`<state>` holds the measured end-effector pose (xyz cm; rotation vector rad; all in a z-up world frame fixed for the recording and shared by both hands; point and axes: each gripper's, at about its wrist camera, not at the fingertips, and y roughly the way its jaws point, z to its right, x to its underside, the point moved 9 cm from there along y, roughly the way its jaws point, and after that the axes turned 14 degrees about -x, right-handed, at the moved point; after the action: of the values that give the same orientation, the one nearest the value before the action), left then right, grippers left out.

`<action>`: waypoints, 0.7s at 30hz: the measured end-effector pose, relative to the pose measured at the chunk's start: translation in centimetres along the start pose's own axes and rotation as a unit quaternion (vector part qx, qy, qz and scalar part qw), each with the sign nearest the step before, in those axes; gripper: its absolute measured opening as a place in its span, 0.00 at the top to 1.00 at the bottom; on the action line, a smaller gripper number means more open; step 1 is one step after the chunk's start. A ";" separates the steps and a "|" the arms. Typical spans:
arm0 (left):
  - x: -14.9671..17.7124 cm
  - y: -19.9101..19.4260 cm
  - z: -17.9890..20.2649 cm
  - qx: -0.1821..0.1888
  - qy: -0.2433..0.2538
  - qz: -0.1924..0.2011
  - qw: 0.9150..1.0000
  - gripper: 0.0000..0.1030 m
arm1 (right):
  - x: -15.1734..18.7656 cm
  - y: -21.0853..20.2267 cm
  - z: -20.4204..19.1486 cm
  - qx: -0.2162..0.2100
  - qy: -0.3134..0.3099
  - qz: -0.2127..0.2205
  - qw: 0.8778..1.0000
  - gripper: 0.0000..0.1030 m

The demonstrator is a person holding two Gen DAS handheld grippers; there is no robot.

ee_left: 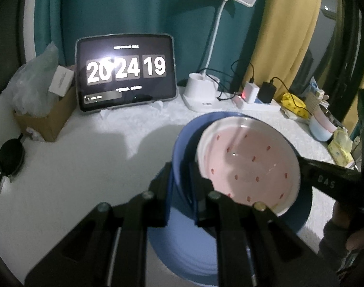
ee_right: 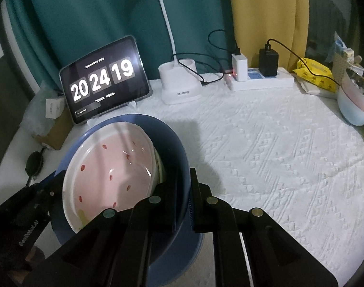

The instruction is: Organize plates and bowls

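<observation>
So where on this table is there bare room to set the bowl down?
The white cloth lies bare right of the blue bowl, up to the power strip. Another bare patch lies between the tablet and cardboard box. Crowded: back edge and far right corner.

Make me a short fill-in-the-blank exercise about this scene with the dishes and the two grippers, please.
1. The pink plate with red specks sits inside a ____ basin.
2. Both the left gripper and the right gripper are clamped on the basin's ____.
3. The tablet at the back of the table shows 20, 24 and ____.
4. The white desk lamp stands between the tablet and the ____ strip.

Missing words: blue; rim; 19; power
</observation>
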<state>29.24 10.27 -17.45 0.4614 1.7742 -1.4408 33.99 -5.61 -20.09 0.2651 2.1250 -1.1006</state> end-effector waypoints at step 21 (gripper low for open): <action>-0.2 -0.3 1.1 -0.037 0.043 0.024 0.998 0.87 | 1.0 0.4 1.2 0.000 0.005 -0.014 1.000 0.88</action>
<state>29.51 9.21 -17.10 0.5313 1.8649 -1.3346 34.04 -6.44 -21.42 0.2425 2.1431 -1.1167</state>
